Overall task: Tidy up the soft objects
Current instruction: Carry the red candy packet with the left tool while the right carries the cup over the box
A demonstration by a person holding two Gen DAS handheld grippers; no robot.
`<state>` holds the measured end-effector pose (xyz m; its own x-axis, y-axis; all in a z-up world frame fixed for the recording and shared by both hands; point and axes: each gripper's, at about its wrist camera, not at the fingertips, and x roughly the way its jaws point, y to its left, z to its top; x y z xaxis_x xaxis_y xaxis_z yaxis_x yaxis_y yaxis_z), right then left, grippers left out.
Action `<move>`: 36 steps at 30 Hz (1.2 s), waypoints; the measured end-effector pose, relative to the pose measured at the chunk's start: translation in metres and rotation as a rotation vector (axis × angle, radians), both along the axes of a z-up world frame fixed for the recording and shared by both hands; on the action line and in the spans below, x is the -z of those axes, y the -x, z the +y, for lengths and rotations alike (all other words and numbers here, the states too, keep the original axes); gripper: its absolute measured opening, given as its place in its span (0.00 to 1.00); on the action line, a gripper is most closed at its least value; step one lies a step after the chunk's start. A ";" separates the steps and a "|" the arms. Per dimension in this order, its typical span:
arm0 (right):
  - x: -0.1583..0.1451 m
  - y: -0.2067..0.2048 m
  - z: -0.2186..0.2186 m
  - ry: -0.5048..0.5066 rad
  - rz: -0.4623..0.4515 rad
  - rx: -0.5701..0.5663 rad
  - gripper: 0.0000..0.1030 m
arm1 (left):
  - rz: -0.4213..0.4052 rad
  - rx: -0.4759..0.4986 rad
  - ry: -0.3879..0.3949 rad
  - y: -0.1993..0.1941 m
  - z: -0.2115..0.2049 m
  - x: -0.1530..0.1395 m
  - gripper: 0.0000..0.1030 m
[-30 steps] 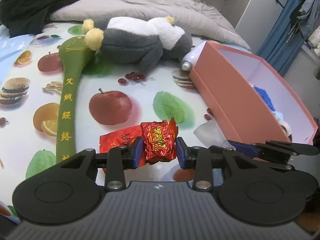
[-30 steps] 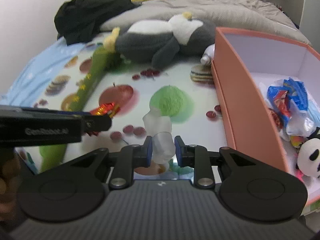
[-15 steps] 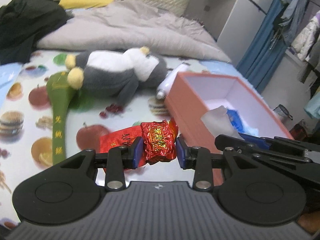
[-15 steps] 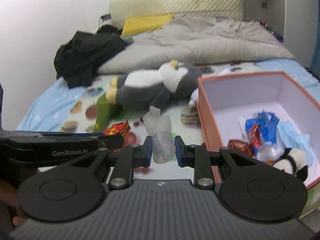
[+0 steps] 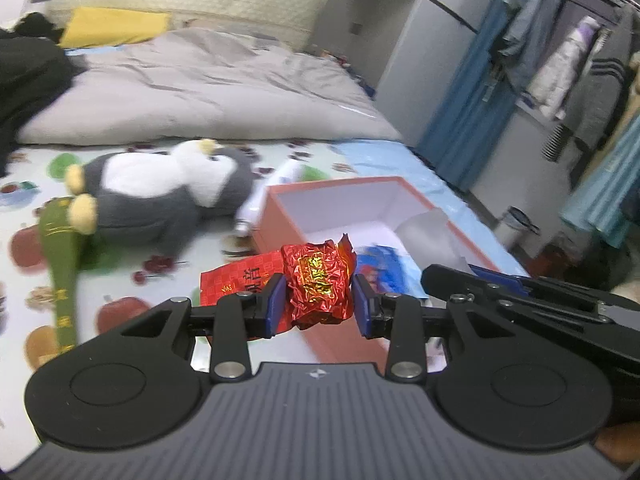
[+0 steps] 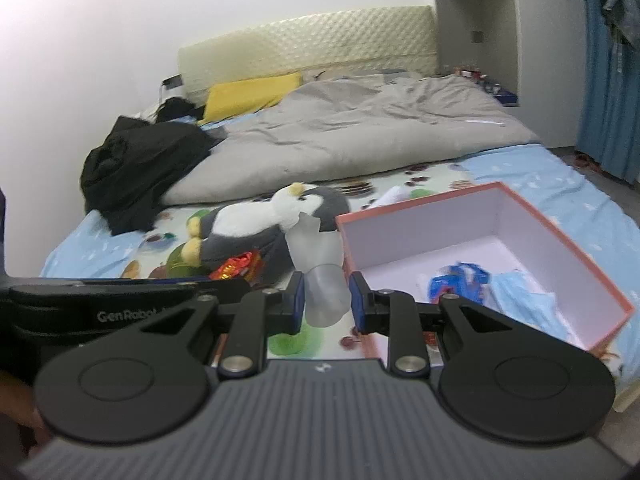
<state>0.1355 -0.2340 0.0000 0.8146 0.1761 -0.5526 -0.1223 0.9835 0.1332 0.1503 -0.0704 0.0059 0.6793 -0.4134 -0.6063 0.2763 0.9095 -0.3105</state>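
The left gripper [image 5: 318,306] was clamped on a red foil packet [image 5: 318,286], the right gripper [image 6: 326,302] on a translucent wrapper [image 6: 322,292]; the pink box [image 6: 560,236] lay ahead-right

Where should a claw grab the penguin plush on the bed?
Take the penguin plush across its grey flipper or lower body, coming from above on the near side. It lies on its side, and the torso looks too wide for the opening; the green padded stick crowds its feet.
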 end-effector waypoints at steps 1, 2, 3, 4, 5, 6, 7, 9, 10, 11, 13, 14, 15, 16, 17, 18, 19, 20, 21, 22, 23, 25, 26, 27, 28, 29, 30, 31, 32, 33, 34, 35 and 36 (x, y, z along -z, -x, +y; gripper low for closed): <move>-0.002 0.001 -0.005 -0.002 0.000 0.013 0.27 | -0.006 0.016 -0.002 0.000 -0.007 -0.002 0.40; -0.003 0.003 -0.010 -0.004 0.000 0.027 0.27 | -0.010 0.030 -0.004 -0.001 -0.013 -0.004 0.40; -0.004 0.004 -0.016 -0.004 0.001 0.044 0.27 | -0.011 0.044 -0.004 -0.002 -0.019 -0.006 0.40; -0.005 0.006 -0.021 -0.005 0.002 0.058 0.27 | -0.012 0.061 0.000 -0.004 -0.027 -0.008 0.40; -0.005 0.006 -0.027 -0.008 0.004 0.073 0.27 | -0.011 0.077 0.004 -0.006 -0.033 -0.009 0.40; -0.005 0.007 -0.033 -0.012 0.008 0.089 0.27 | -0.008 0.091 0.006 -0.008 -0.039 -0.009 0.40; -0.005 0.007 -0.039 -0.015 0.012 0.103 0.27 | -0.002 0.107 0.012 -0.011 -0.046 -0.010 0.40; -0.004 0.005 -0.049 -0.016 0.023 0.128 0.27 | 0.009 0.135 0.021 -0.019 -0.059 -0.009 0.40; -0.002 0.003 -0.055 -0.015 0.031 0.140 0.27 | 0.013 0.145 0.019 -0.025 -0.067 -0.008 0.40; 0.000 0.001 -0.059 -0.016 0.038 0.150 0.27 | 0.017 0.156 0.014 -0.030 -0.075 -0.006 0.40; 0.004 -0.004 -0.069 -0.019 0.054 0.172 0.27 | 0.029 0.175 0.007 -0.040 -0.089 -0.002 0.40; 0.007 -0.007 -0.073 -0.022 0.063 0.182 0.27 | 0.034 0.183 0.004 -0.045 -0.095 0.001 0.40; 0.010 -0.011 -0.078 -0.029 0.074 0.191 0.27 | 0.041 0.192 -0.001 -0.051 -0.101 0.004 0.40; 0.013 -0.014 -0.083 -0.036 0.087 0.198 0.27 | 0.049 0.197 -0.005 -0.056 -0.104 0.007 0.40; 0.016 -0.018 -0.087 -0.043 0.103 0.205 0.27 | 0.061 0.204 -0.010 -0.063 -0.110 0.010 0.40; 0.019 -0.022 -0.092 -0.048 0.116 0.211 0.27 | 0.066 0.213 -0.011 -0.068 -0.115 0.012 0.40; 0.021 -0.026 -0.096 -0.045 0.123 0.213 0.27 | 0.067 0.221 -0.013 -0.074 -0.120 0.014 0.40; 0.024 -0.030 -0.099 -0.039 0.131 0.217 0.28 | 0.070 0.225 -0.020 -0.081 -0.124 0.017 0.40; 0.027 -0.034 -0.103 -0.035 0.146 0.223 0.28 | 0.078 0.228 -0.025 -0.087 -0.128 0.020 0.40; 0.030 -0.040 -0.107 -0.040 0.161 0.228 0.28 | 0.088 0.232 -0.026 -0.093 -0.132 0.024 0.40; 0.033 -0.045 -0.110 -0.049 0.172 0.231 0.28 | 0.099 0.236 -0.025 -0.100 -0.135 0.028 0.40; 0.039 -0.054 -0.115 -0.050 0.188 0.237 0.28 | 0.116 0.240 -0.032 -0.113 -0.143 0.036 0.40; 0.042 -0.058 -0.117 -0.050 0.195 0.239 0.28 | 0.127 0.241 -0.039 -0.120 -0.146 0.041 0.40; 0.046 -0.063 -0.119 -0.055 0.204 0.239 0.28 | 0.136 0.241 -0.042 -0.126 -0.148 0.046 0.40; 0.050 -0.069 -0.121 -0.059 0.215 0.239 0.28 | 0.147 0.242 -0.046 -0.134 -0.150 0.051 0.40; 0.053 -0.073 -0.123 -0.061 0.223 0.239 0.28 | 0.159 0.243 -0.051 -0.141 -0.153 0.057 0.40; 0.058 -0.079 -0.125 -0.062 0.235 0.242 0.28 | 0.170 0.244 -0.055 -0.146 -0.155 0.062 0.40; 0.061 -0.084 -0.127 -0.064 0.244 0.243 0.28 | 0.181 0.245 -0.060 -0.152 -0.155 0.068 0.40; 0.065 -0.089 -0.129 -0.068 0.255 0.244 0.28 | 0.192 0.248 -0.067 -0.159 -0.158 0.073 0.40; 0.069 -0.095 -0.131 -0.071 0.266 0.244 0.28 | 0.199 0.248 -0.071 -0.164 -0.160 0.076 0.40; 0.072 -0.100 -0.133 -0.071 0.274 0.243 0.28 | 0.206 0.250 -0.073 -0.170 -0.162 0.081 0.40; 0.076 -0.105 -0.135 -0.070 0.283 0.244 0.28 | 0.215 0.254 -0.074 -0.174 -0.164 0.085 0.40; 0.079 -0.110 -0.137 -0.070 0.293 0.244 0.28 | 0.221 0.255 -0.076 -0.178 -0.165 0.088 0.40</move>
<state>0.2453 -0.3708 -0.0791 0.6468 0.0418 -0.7615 0.1678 0.9662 0.1956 0.3278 -0.2351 -0.0820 0.4084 -0.5014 -0.7628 0.4317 0.8424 -0.3225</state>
